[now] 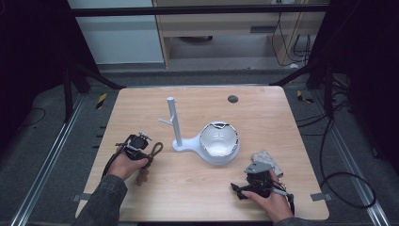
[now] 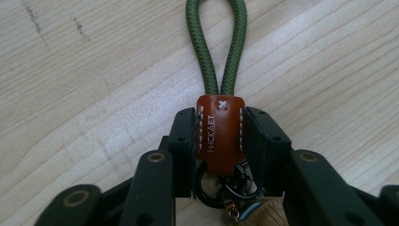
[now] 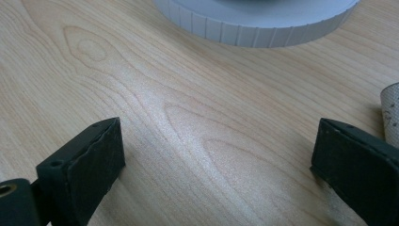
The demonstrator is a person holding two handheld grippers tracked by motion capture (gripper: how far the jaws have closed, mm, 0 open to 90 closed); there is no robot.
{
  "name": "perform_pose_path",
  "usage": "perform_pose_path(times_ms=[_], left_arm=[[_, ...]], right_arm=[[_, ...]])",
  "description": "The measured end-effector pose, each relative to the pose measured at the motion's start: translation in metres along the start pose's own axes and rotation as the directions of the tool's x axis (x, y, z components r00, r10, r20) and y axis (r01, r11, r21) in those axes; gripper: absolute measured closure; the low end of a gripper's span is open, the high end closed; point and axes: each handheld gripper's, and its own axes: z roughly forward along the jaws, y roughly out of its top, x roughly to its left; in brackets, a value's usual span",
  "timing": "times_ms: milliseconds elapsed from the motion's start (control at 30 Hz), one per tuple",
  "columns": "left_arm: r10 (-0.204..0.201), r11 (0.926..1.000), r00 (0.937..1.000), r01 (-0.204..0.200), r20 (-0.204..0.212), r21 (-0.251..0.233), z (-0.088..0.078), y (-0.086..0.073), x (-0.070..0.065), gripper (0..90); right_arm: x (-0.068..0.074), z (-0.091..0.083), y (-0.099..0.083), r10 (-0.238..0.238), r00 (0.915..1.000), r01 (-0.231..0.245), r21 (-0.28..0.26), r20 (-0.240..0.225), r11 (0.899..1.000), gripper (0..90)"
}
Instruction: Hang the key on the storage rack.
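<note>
The left gripper (image 1: 141, 149) sits near the left edge of the worktop (image 1: 263, 113), held in the left hand (image 1: 123, 165). Its jaws are clenched on the brown leather tab (image 2: 220, 134) of a keyring strap (image 1: 154, 150); in the left gripper view the tab is squeezed between both black jaws, stitching and stamped lettering facing up. A loop (image 2: 217, 47) of green cord runs forward from the tab and lies flat on the wood. Behind the tab, between the jaws, hang a dark metal ring (image 2: 207, 193) and a small clasp (image 2: 231, 213), with a bit of tan material (image 2: 266, 214) below them.

The right gripper (image 1: 241, 190) rests near the front right corner of the worktop, held in the right hand (image 1: 273, 202), with a grey plate (image 1: 256, 166) on top. Its jaws stand wide apart with bare wood between them, grasping nothing. A pale speckled cloth (image 1: 267, 159) lies just beside it toward the right edge; its edge shows by the right jaw in the right gripper view (image 3: 390, 110).

At mid-worktop stands a white stand (image 1: 176, 125), an upright post with a short side branch, on a base (image 3: 263, 21) that widens into a round ribbed dish. A white bowl (image 1: 219, 140) with a broken, jagged rim sits in that dish. A small dark disc (image 1: 232, 99) lies near the far edge
</note>
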Motion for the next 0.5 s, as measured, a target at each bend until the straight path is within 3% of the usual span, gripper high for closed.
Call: perform_pose_path(times_ms=[200, 367, 500], left_arm=[[0.001, 0.9999, 1.0, -0.001, -0.01, -0.014, -0.005, -0.002, -0.002, 66.0], [-0.011, 0.9962, 0.9998, 0.01, -0.016, -0.086, -0.02, -0.009, -0.002, 66.1], [-0.017, 0.9862, 0.9998, 0.016, -0.003, -0.165, -0.03, -0.018, -0.005, 66.1]], right_arm=[[0.0, 0.0, 0.0, -0.001, 1.0, 0.001, 0.0, -0.001, 1.0, 3.1], [0.0, 0.0, 0.0, -0.001, 1.0, 0.001, 0.0, -0.001, 1.0, 3.1], [0.0, 0.0, 0.0, -0.003, 1.0, 0.003, -0.001, 0.0, 1.0, 3.1]])
